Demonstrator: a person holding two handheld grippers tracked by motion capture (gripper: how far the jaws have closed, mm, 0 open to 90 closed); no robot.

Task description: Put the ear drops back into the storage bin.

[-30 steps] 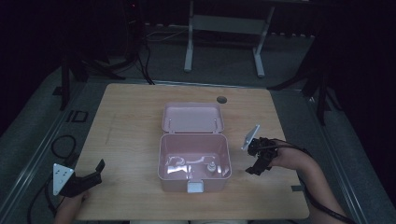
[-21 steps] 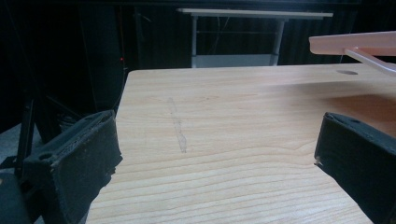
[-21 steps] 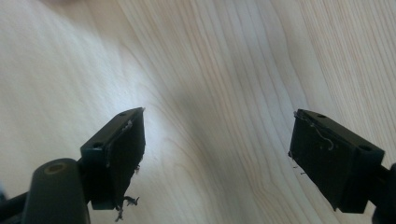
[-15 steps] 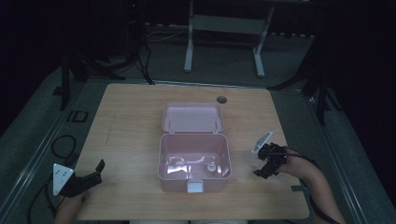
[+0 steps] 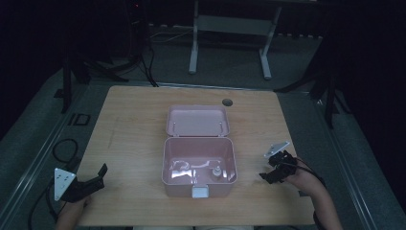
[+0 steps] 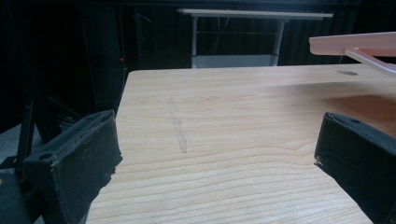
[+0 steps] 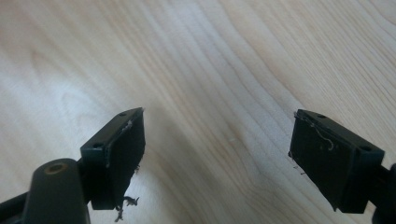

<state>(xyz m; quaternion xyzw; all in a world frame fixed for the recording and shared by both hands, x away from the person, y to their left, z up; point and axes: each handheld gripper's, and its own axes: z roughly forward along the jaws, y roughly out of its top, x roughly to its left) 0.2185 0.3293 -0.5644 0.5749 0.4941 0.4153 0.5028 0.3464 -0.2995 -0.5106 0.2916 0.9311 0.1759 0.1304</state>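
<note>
A pink plastic box [image 5: 200,165] stands open in the middle of the wooden table [image 5: 134,120], its lid [image 5: 197,120] tipped back; the lid's edge [image 6: 355,44] juts in at the upper right of the left gripper view. Small pale items lie on the box floor, too dim to name. My left gripper [image 5: 98,175] rests at the table's near left corner, open and empty [image 6: 219,154]. To the right of the box, my right gripper [image 5: 268,175] hangs low over bare wood, jaws open with nothing between them [image 7: 217,151].
A round cable hole [image 5: 227,102] sits in the table top behind the lid. A metal stand [image 5: 230,28] and dark floor lie beyond the far edge. Cables [image 5: 62,148] trail on the floor at the left.
My right gripper has moved right and toward the near edge, sinking closer to the table. The left gripper and the box have stayed put.
</note>
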